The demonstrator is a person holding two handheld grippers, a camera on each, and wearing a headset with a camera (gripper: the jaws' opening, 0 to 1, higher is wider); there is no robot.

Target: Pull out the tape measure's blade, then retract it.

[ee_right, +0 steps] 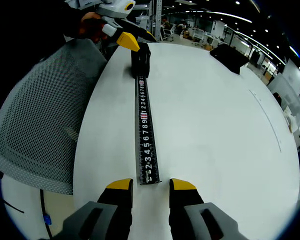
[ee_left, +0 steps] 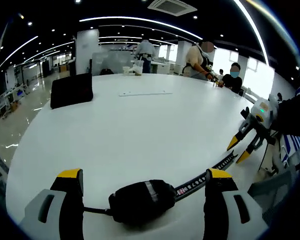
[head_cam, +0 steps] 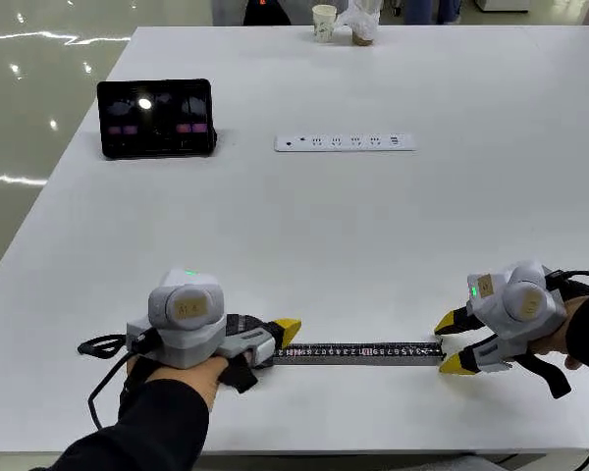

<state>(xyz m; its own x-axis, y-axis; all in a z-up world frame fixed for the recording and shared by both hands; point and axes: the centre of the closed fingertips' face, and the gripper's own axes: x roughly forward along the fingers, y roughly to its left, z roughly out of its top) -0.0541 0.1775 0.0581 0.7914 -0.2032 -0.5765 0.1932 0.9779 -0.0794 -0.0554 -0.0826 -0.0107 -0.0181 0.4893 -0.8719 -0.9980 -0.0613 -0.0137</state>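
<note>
The tape measure's black case [head_cam: 247, 345] lies on the white table [head_cam: 373, 245] near its front edge. My left gripper [head_cam: 270, 351] is open, and the case [ee_left: 142, 201] rests between its wide yellow-tipped jaws with a gap on each side. The black blade [head_cam: 358, 351] with white numerals lies flat, drawn out to the right. Its end [ee_right: 149, 177] stops just ahead of my right gripper [ee_right: 151, 185], which is open with nothing between its pads. In the head view the blade's end sits between the tips of the right gripper [head_cam: 453, 343].
A black tablet [head_cam: 155, 118] stands at the back left and a white power strip [head_cam: 344, 142] lies mid-table. Paper cups [head_cam: 324, 22] stand at the far edge. A grey mesh chair [ee_right: 35, 125] is beside the table's front edge. People sit beyond the far end [ee_left: 200, 60].
</note>
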